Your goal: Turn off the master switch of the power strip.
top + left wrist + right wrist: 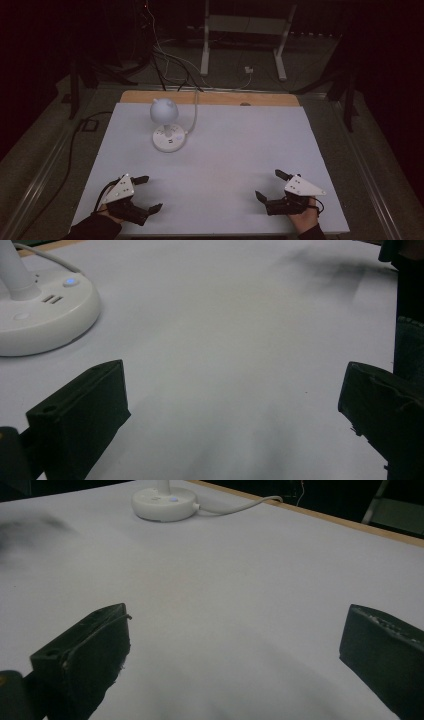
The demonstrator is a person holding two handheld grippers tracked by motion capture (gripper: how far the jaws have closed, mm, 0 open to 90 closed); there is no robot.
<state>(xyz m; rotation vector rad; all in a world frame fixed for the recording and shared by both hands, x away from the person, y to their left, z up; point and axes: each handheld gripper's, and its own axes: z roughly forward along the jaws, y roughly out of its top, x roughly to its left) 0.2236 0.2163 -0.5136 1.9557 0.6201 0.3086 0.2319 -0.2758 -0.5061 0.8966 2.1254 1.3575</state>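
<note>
I see my left gripper (148,192) and right gripper (268,184) resting wide open and empty on the white tabletop (225,150), well apart from the lamp (167,125).

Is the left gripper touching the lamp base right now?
Apart. The high view shows bare white table between the left gripper and the lamp base, its jaws open.

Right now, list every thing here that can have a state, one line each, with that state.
Desk lamp: upright, blue light on its base lit, head shows no glow.
Lamp cable: attached to the base, trails off the table's far edge.
Left gripper: fingers open, holding nothing.
Right gripper: fingers open, holding nothing.
</note>
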